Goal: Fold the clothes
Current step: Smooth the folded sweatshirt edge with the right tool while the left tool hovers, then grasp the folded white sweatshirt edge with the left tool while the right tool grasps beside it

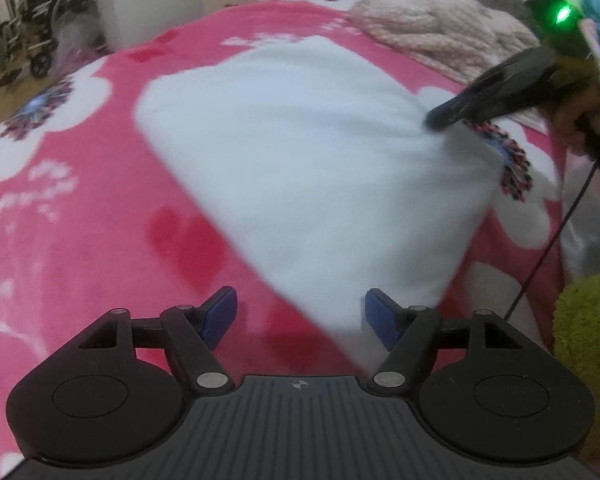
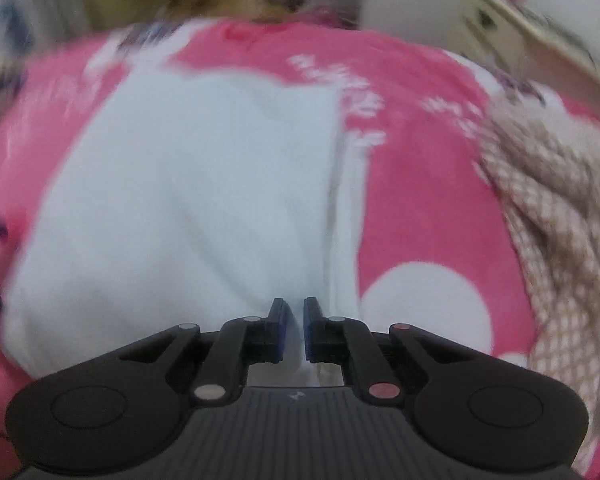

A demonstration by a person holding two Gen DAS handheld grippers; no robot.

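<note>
A white cloth (image 1: 300, 152) is spread flat on a pink blanket (image 1: 80, 208) printed with white flowers, and it is seen in the middle of both views, blurred at the edges. In the right wrist view the same white cloth (image 2: 188, 184) is shown with a long fold or seam running down its right side.

The right gripper (image 2: 295, 330) is placed at the near edge of the cloth; its blue-padded jaws are drawn almost together, with only a thin slit between them, and white fabric is seen in that slit. Whether the fabric is truly pinched cannot be told. In the left wrist view this gripper (image 1: 440, 118) is seen touching the right edge of the cloth, held by a hand (image 1: 588, 120).

The left gripper (image 1: 300, 316) is held over the near corner of the cloth, its jaws set wide apart and nothing between them.

A beige knitted garment (image 1: 440, 32) is laid on the blanket beyond the cloth. A wheelchair (image 1: 40, 20) is seen on the floor at the far left.
</note>
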